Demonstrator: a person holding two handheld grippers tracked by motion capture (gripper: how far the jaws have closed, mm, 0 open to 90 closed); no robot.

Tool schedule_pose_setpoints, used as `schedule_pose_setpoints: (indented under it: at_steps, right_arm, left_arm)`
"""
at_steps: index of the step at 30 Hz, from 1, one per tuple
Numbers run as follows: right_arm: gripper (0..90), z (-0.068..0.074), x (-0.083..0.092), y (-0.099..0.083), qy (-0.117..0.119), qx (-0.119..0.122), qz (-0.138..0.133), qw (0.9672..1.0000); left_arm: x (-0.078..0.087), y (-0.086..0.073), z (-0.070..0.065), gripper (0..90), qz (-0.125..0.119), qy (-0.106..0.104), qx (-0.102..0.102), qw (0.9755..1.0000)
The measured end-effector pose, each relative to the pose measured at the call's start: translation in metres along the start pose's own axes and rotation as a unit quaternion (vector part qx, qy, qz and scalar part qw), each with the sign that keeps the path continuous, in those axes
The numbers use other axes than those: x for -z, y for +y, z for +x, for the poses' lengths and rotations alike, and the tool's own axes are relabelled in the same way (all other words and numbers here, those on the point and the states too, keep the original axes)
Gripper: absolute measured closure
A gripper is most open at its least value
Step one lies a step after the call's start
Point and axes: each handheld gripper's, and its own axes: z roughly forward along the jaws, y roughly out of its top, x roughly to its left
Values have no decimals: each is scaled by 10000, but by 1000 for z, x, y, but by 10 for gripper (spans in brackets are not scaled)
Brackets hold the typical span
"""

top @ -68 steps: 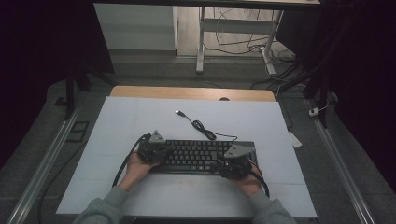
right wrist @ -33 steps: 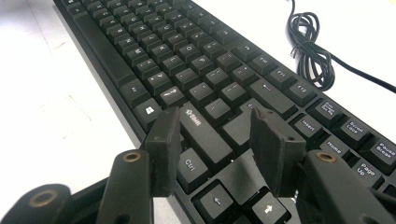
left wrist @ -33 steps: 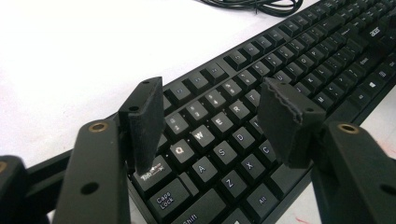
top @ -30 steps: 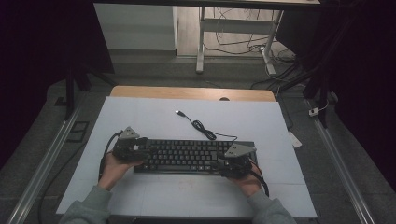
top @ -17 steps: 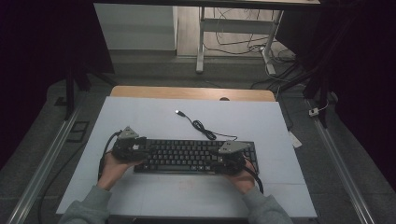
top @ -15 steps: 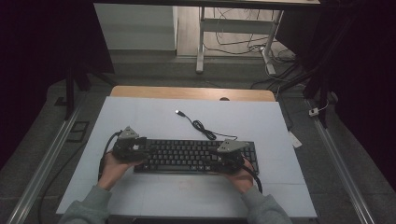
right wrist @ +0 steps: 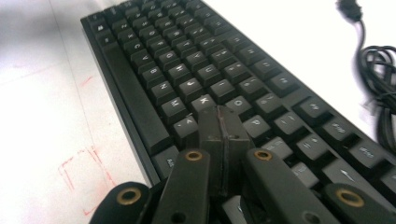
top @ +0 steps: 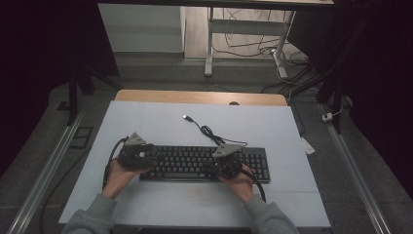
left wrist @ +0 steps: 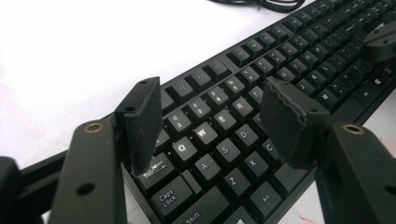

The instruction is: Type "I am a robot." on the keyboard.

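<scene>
- Black keyboard (top: pixel 204 163) flat on the white table (top: pixel 160 122), near the front edge.
- Left gripper (left wrist: pixel 210 126) spread wide above the Q and W keys, holding nothing.
- Right gripper (right wrist: pixel 223 135) just snapped closed, empty, tips by the K key.
- Typing step in hand; next, probably a soft poke straight down on one key.

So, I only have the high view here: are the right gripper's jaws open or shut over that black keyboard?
Observer: Shut. The right gripper has just been closing, and its pads meet with nothing between them, above the black corded computer keyboard.
Operator: Which key is it at?
Observer: Its tip sits right by the K key.
Operator: And the left one?
Observer: The left gripper is open, with its pads standing apart over the Q, W, E end of the keys.
</scene>
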Motion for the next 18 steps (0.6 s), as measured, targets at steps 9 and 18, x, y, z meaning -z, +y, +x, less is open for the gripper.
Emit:
schedule_pose_setpoints:
  at_steps: [9,18]
  right_arm:
    - [897,3,-8,-2,10,26,151,9999]
    - [899,4,-13,-3,-64,53,279,9996]
  left_arm:
    - [-1,0,-1,381,28,-3,-36,10000]
    - [-2,0,-1,373,95,-29,-49,9999]
